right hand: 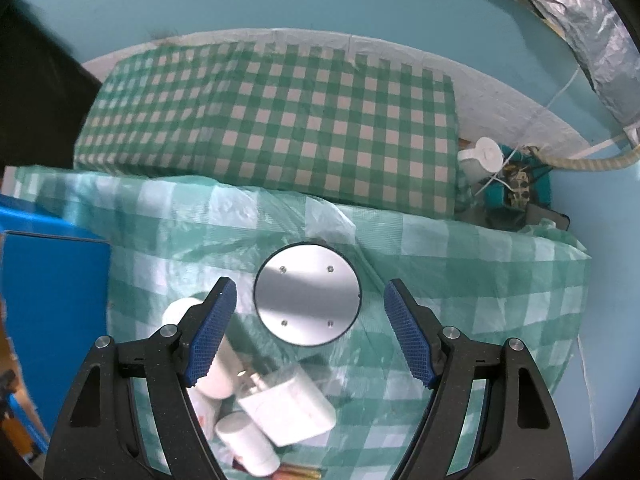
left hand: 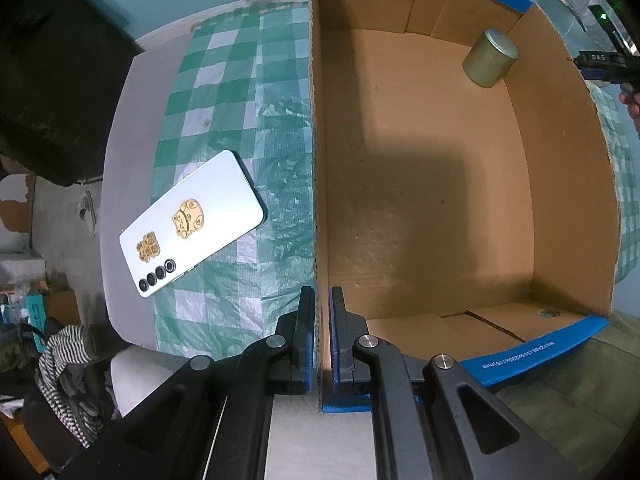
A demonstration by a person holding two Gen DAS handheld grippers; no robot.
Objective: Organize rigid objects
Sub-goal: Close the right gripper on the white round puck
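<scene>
The cardboard box [left hand: 420, 184] stood open on the checked cloth [left hand: 224, 112], brown inside with a blue outer skin, and its left wall [left hand: 318, 200] ran straight toward the camera. The left gripper [left hand: 322, 336] was clamped on that wall, one blue pad on the outside and the other inside, the cardboard pinched between them. A small greenish tin [left hand: 490, 58] with a metal lid lay tilted in the far right corner of the box, touching the right wall. The rest of the box floor was bare cardboard.

To the left of the box, apart from it, a white phone [left hand: 192, 224] lay face down on the cloth, its corner hanging over the cloth's edge onto the grey table [left hand: 120, 152]. Two gold stickers and a row of camera lenses showed on its back.

On the other side of the box, the right gripper [right hand: 310, 328] hung wide open above the cloth, holding nothing. A round silver disc [right hand: 307, 294] with four small screws lay flat on the cloth between and just beyond the fingertips, touching neither pad. Nearer the camera, a white charger plug [right hand: 288, 404] lay beneath the gripper with two white cylinders beside it: one [right hand: 212, 360] partly hidden behind the left finger, the other [right hand: 248, 444] lower down. The blue outside of the box [right hand: 56, 300] filled the left edge of that view. A folded checked pillow [right hand: 272, 128] lay beyond the cloth.
</scene>
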